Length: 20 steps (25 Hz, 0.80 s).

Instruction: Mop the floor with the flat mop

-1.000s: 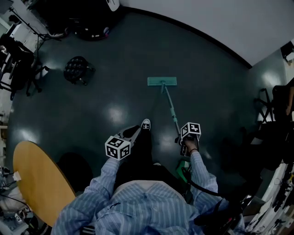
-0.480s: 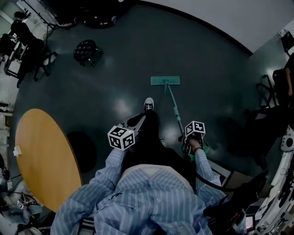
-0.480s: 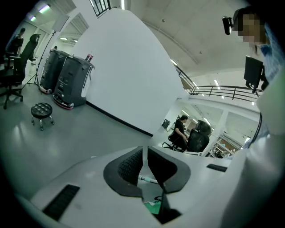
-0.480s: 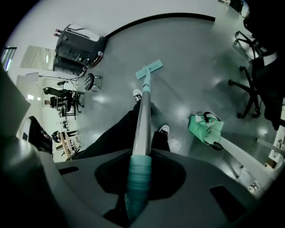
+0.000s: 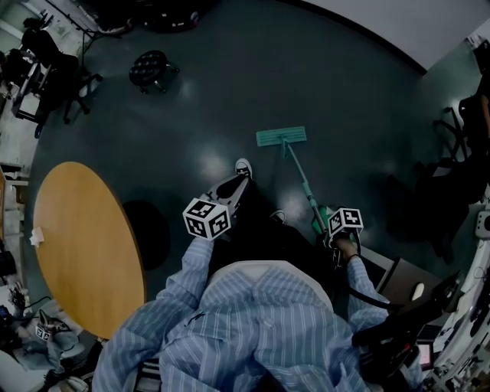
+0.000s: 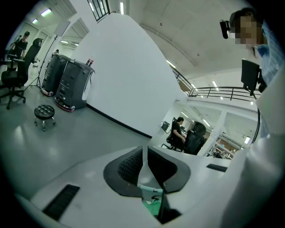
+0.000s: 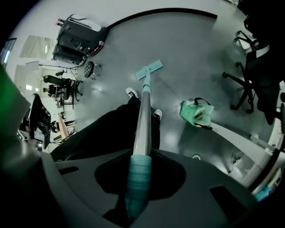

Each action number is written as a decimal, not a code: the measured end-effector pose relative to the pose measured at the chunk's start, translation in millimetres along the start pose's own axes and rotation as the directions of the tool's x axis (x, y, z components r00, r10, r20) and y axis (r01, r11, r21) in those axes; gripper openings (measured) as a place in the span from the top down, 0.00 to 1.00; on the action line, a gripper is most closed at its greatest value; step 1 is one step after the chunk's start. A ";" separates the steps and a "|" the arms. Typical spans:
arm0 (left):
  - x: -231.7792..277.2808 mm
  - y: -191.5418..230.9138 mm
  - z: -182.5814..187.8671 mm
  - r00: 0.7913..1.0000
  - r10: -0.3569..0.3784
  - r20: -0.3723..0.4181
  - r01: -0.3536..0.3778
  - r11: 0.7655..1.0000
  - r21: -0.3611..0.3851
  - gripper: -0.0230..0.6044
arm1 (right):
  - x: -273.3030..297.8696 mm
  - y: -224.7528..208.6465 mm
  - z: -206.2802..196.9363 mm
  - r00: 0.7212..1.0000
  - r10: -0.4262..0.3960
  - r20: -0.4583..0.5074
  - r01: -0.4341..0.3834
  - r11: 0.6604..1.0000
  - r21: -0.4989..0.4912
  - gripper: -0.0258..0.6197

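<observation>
Right gripper (image 7: 137, 187) pinches the long-handled teal flat mop (image 7: 143, 116). Left gripper (image 6: 144, 156) is pressed together, empty. Only the left gripper view shows bright ceiling lights (image 6: 121, 7).

Striped blue shirt (image 5: 253, 337), black trousers (image 5: 264, 233)

A round wooden table (image 5: 84, 253) sits left, a black stool (image 5: 150, 69) and office chair (image 5: 50, 65) beyond it.
</observation>
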State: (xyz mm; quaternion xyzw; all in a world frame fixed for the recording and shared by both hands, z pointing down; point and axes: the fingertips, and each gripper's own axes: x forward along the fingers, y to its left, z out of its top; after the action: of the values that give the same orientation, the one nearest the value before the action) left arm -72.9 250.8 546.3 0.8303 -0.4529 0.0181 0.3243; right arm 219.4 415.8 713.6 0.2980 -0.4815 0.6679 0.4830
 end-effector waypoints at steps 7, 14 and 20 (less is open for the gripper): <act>-7.7 -10.1 -6.8 1.000 -0.024 0.006 0.024 1.000 0.015 0.91 | -3.0 -6.9 -40.5 1.000 -0.012 -0.023 0.012 1.000 -0.004 0.85; -8.2 -30.9 -6.1 0.998 -0.059 -0.012 0.060 0.996 0.061 0.91 | 8.0 -4.1 -61.7 0.999 0.032 -0.039 -0.032 0.999 -0.001 0.85; -1.7 -36.2 3.4 0.997 -0.068 -0.027 0.070 0.994 0.087 0.91 | 13.9 -7.1 -69.1 0.998 0.048 -0.039 -0.048 0.999 -0.010 0.85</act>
State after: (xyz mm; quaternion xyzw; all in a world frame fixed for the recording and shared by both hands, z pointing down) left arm -47.2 263.8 524.2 0.8586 -0.4189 0.0368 0.2934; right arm 225.7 485.6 703.4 0.2707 -0.4828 0.6823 0.4776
